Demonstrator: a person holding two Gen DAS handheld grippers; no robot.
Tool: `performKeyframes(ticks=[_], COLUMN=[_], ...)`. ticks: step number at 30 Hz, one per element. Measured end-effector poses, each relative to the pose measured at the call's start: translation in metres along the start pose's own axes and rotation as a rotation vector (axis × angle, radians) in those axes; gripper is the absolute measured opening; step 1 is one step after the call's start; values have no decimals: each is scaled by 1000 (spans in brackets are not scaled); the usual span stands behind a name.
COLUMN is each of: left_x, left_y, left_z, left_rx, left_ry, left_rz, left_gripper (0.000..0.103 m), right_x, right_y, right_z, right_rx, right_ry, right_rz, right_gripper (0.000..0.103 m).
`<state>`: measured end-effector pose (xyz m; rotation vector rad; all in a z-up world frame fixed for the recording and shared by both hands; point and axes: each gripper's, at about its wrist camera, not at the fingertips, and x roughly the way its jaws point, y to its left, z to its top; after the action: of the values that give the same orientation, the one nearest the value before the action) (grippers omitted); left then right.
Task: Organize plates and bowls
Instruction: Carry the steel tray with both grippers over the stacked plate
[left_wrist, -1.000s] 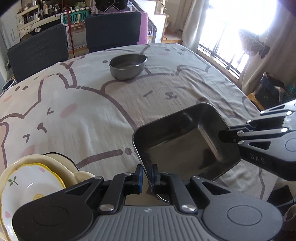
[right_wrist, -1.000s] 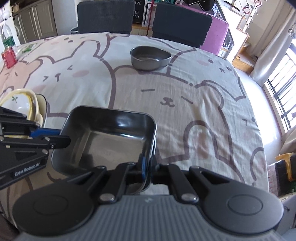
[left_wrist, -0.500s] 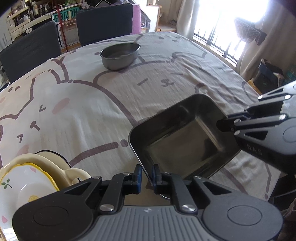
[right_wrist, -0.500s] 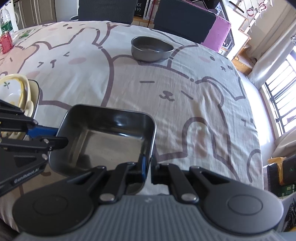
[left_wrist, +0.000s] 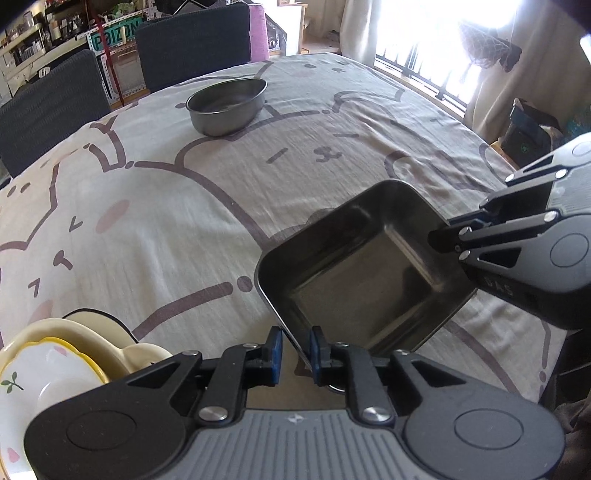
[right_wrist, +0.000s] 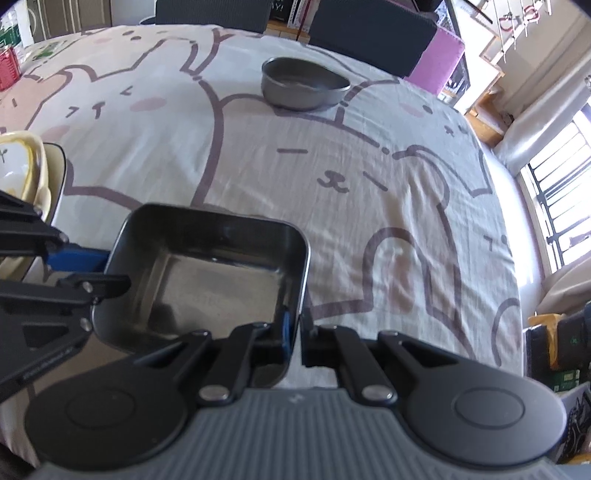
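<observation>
Tray (left_wrist: 369, 273), square, dark metal, sits at the near edge of the table (left_wrist: 155, 229), toward its right corner as the left wrist view has it, with one rim between the pads of each gripper. Left gripper (left_wrist: 295, 349): jaws opening, tray wall still between the blue pads but a clear gap on the outer side, so no clamp there now. Right gripper (right_wrist: 297, 330): jaws together on the opposite rim, pads pressing the wall; it alone holds the tray. Whether the tray base rests fully on the cloth or is slightly tipped cannot be told. Round steel bowl (left_wrist: 227, 107) stands well apart, toward the far edge near the chairs (left_wrist: 192, 40). Stack of cream and yellow-rimmed plates (left_wrist: 55, 365) sits at the near left corner, just beside the left gripper. Judgement on step: a two-handed placing of the tray is ending and the left side is letting go. Next move likely calls for the left jaws to clear the rim before that hand lifts away, without dragging the wall, then the right to release likewise. Remaining work looks to be gathering the bowl with the rest. Risk: thin, slick rim may catch on a pad and shift the tray.
</observation>
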<state>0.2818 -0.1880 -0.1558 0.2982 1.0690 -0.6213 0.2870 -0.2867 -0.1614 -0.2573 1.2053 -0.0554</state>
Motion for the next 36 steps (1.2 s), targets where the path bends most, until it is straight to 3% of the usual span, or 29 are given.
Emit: performKeyframes(ticks=[6,13,20,28,36], left_x=[1,3,7,10,8], left_y=[0,6,3,13,11], left_z=[0,2,7,10,9], left_rx=[11,-15,-30,-101,-101], left_ry=[3,2,-9,-3,-4], left_rz=[3,-25,-39,-70,-55], left_gripper=[21,24,24,24,24], right_x=[11,28,33,37,38], right_y=[-13,-43,-57,-58,-63], right_z=[-1,-2,1,-5,-9], right_rx=[36,162,208,175,209], right_ry=[20,50,27,26,15], right_rz=[53,175,171,197,223], right_gripper=[8,15,15,18,22])
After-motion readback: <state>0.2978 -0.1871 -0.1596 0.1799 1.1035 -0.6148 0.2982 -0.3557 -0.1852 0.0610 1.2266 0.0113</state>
